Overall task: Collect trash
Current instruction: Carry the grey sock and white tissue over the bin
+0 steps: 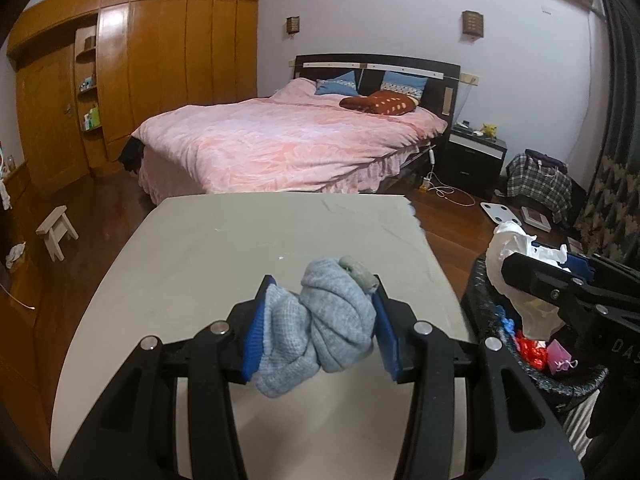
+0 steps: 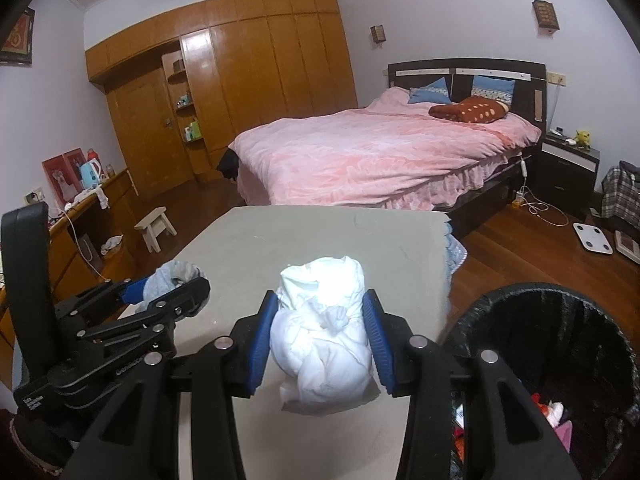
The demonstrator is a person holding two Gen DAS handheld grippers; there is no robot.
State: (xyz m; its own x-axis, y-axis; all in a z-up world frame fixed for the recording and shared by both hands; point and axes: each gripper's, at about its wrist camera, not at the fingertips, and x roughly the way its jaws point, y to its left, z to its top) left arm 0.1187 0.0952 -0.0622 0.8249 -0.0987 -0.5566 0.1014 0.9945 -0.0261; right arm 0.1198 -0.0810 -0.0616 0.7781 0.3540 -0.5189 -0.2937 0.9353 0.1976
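Left tool (image 1: 320, 312) clenches grey sock (image 1: 316, 320); right tool (image 2: 320, 332) grips white wad (image 2: 322, 336), its view alone showing the kettle (image 2: 91, 176).

Ahead of the grippers a pink-covered bed (image 1: 288, 140) stands against the pale wall (image 1: 360, 8), wooden wardrobes (image 1: 160, 60) off left, dark nightstand (image 1: 476, 156) right, reddish wood floor (image 1: 452, 216) below.

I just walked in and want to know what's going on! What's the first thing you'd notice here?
The left gripper is squeezing a balled-up grey knitted sock above the pale grey tabletop, and the right gripper is clamped on a crumpled white cloth wad. Just right of the table stands a black round trash bin with colourful scraps inside. Behind it all is a big bed with a pink quilt.
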